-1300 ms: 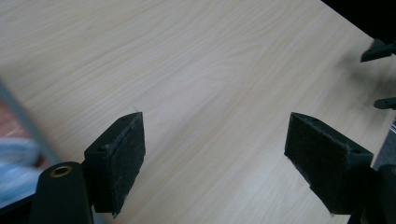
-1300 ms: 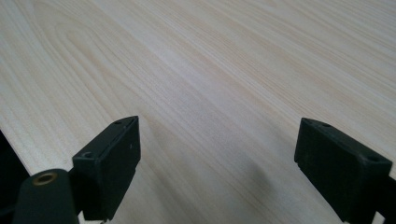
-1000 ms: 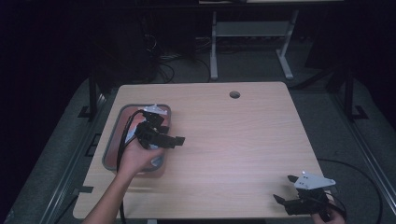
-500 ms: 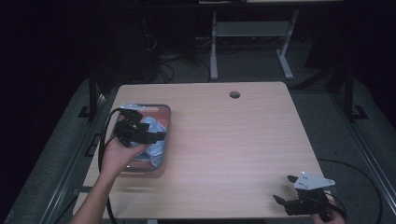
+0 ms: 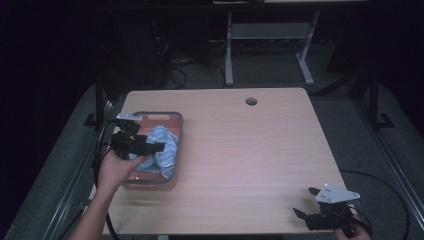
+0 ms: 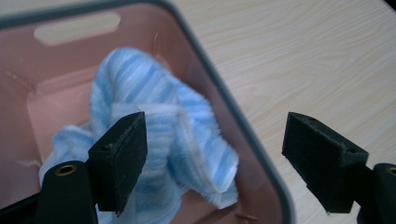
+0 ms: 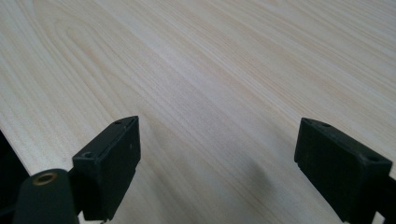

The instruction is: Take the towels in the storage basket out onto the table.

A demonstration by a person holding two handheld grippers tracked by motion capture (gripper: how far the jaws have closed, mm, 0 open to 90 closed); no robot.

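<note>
Near the bench's [image 5: 240,150] left edge sits a pink bin [image 5: 175,150] with a grey rim, holding a crumpled blue-and-white striped cloth [image 5: 161,147]. Your left gripper [image 5: 156,147] hovers over that bin, jaws spread wide and empty. Your right gripper [image 5: 306,202] rests open at the near right corner.

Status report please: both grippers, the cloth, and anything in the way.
Left gripper open, over the bin, holding nothing. Right gripper open above bare table, near corner. Blue striped cloth crumpled inside bin. Nothing between jaws and cloth.
</note>
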